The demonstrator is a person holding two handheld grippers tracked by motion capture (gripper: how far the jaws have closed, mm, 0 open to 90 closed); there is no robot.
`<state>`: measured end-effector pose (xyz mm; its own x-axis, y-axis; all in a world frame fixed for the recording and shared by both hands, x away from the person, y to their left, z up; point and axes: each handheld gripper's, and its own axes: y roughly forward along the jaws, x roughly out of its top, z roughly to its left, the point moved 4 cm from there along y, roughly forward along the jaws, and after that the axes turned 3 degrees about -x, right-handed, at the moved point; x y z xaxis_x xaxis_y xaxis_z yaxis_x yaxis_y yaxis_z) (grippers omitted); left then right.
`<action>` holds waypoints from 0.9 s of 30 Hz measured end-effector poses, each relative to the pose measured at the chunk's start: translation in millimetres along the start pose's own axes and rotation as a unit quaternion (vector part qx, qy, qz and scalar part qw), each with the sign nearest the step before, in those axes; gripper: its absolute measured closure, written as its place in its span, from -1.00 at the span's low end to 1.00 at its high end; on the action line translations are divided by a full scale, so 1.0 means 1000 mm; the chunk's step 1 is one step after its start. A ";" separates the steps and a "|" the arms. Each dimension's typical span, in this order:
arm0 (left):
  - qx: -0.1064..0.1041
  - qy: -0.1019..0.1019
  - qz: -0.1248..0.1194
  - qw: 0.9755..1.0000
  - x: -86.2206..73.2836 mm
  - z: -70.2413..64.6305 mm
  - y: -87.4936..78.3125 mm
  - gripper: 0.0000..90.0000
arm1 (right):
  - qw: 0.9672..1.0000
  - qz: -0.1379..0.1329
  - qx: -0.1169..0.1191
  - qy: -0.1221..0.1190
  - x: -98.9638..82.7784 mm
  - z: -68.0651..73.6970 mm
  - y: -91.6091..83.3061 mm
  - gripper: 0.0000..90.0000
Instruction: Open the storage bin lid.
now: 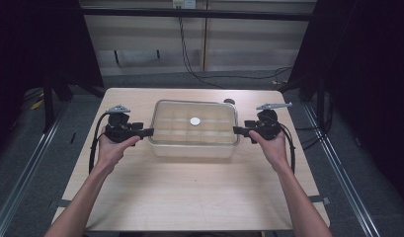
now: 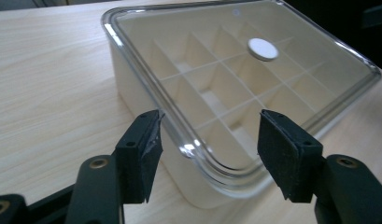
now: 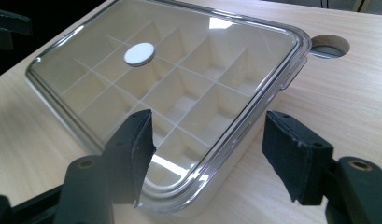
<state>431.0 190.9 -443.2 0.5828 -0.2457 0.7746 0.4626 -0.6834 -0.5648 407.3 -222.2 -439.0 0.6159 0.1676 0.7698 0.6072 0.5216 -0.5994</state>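
One table (image 1: 189, 197): light wood surface, bearing everything listed below.
Box (image 1: 189, 148): cream, rectangular, divided inside into a grid of compartments; resting flat at table centre, slightly toward 12 o'clock.
Lid (image 1: 209, 111): clear plastic, seated on box, closed over all compartments.
Left gripper (image 1: 149, 132): at 9 o'clock of box, held level, pointed at left short side; jaw tips just beside lid rim.
Left fingers (image 2: 142, 149): spread wide, gripping nothing; near corner of lid and box visible between them in left gripper view, contact not discernible.
Right gripper (image 1: 237, 130): at 3 o'clock of box, held level, pointed at right short side.
Right fingers (image 3: 291, 149): spread wide, gripping nothing; lid corner visible between them in right gripper view, pads off the plastic.
Hole (image 3: 329, 45): round, in tabletop, just beyond far right corner of box.
Disc (image 1: 195, 121): white, round, on lid near centre.
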 end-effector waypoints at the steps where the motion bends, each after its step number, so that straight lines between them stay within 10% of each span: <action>1: 0.002 -0.008 0.002 1.000 0.000 0.004 0.003 -0.15 | 1.000 0.003 0.001 0.001 0.000 -0.001 0.002 -0.26; 27: -0.021 -0.017 0.036 0.999 -0.002 0.006 0.039 -0.13 | 0.999 0.033 0.016 0.037 -0.008 -0.010 0.049 -0.46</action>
<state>452.5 168.9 -468.4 0.6370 -0.2721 0.7212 0.3900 -0.6933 -0.6060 437.3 -206.7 -476.5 0.6904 0.1408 0.7096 0.5486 0.5375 -0.6404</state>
